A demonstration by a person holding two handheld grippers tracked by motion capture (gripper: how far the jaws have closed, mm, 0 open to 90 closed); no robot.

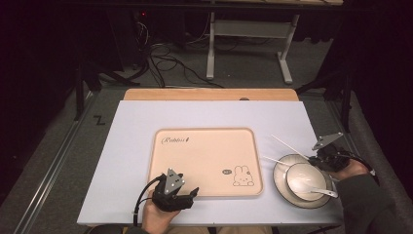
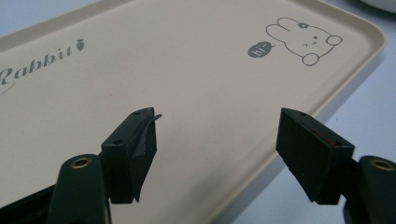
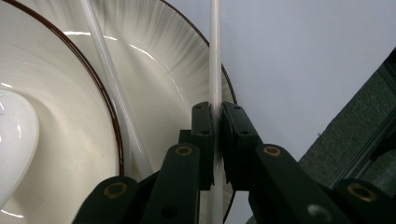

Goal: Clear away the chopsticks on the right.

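Note:
A beige tray (image 1: 209, 146) with a rabbit print lies mid-table. My left gripper (image 1: 187, 190) hovers over its near left corner, jaws open and nothing between them (image 2: 219, 119); the tray (image 2: 196, 60) spreads out below them. At the right a white bowl (image 1: 304, 175) holding a white spoon (image 1: 321, 191) stands on a brown-rimmed plate (image 1: 280, 178). My right gripper (image 1: 316, 159) is at the plate's far edge, shut (image 3: 217, 116) on a white chopstick (image 3: 215, 56) that reaches out over the mat (image 1: 290, 146). A second chopstick (image 3: 112, 93) rests on the plate (image 3: 154, 56).
A pale lavender mat (image 1: 136, 126) covers the table, with a wooden strip (image 1: 209, 94) along the far edge. Beyond the table are floor cables (image 1: 165, 63) and a white stand (image 1: 248, 34). The table's right edge drops to dark carpet (image 3: 355, 140).

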